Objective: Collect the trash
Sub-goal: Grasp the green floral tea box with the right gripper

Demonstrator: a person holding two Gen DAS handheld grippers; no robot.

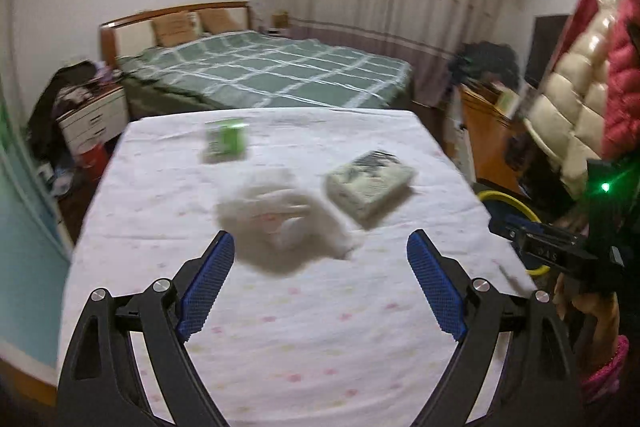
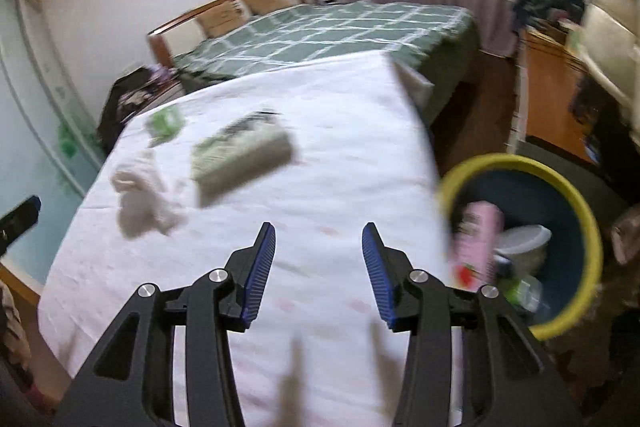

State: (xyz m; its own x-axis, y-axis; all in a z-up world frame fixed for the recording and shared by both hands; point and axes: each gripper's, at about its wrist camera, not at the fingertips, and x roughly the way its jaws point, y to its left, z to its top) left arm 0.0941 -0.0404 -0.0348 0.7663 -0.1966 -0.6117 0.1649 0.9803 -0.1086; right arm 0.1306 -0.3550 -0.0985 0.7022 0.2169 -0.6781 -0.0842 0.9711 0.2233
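On the white-clothed table [image 1: 280, 327] lie a crumpled white tissue wad [image 1: 280, 223], a pale rectangular packet [image 1: 368, 183] and a small green packet [image 1: 224, 141]. My left gripper [image 1: 320, 259] hangs open over the table, just short of the tissue wad, nothing between its blue pads. My right gripper [image 2: 319, 259] is open and empty above the table's near right part; the tissue wad [image 2: 140, 199], pale packet [image 2: 240, 159] and green packet [image 2: 164, 123] lie ahead to its left. A yellow-rimmed bin [image 2: 576, 227] beside the table holds a pink carton [image 2: 478, 243] and other trash.
A bed with a green checked cover [image 1: 272, 71] stands behind the table. A wooden desk [image 1: 492, 143] and hanging coats [image 1: 612, 75] are at the right, a nightstand [image 1: 96, 119] at the left. The other gripper [image 1: 560, 247] shows at the right edge.
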